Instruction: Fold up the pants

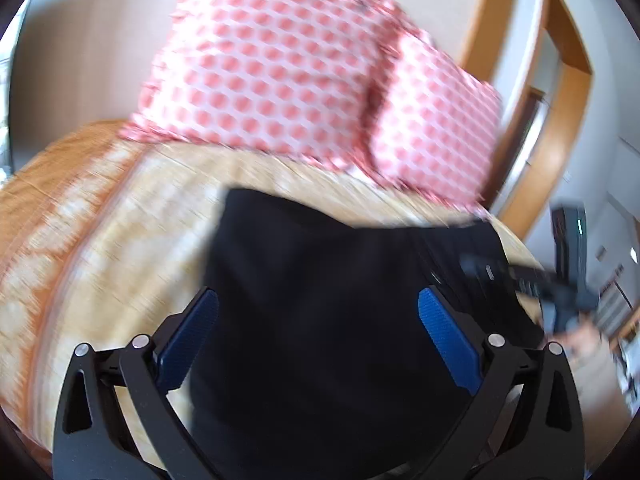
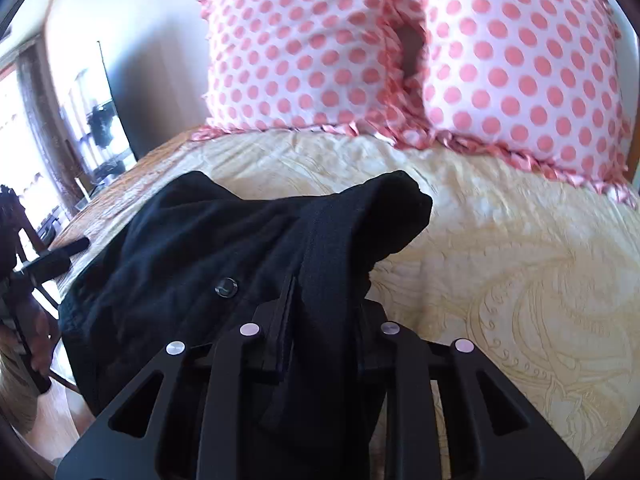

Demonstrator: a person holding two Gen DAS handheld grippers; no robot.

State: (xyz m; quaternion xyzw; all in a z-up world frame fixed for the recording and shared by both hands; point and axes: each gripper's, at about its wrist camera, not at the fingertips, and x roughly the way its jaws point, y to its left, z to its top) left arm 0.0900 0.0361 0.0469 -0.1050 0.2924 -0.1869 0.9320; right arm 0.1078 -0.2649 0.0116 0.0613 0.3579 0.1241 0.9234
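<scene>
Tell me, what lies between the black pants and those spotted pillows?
Only bare cream bedspread separates the black pants from the spotted pillows; the right wrist view shows it clearest.

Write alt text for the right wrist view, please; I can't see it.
The right gripper is clamped on a bunched fold of black pants, which lie on a cream quilted bedspread. Two pink polka-dot pillows rest at the head of the bed behind them.

Black gripper [image 1: 318, 344], blue-padded jaws
</scene>
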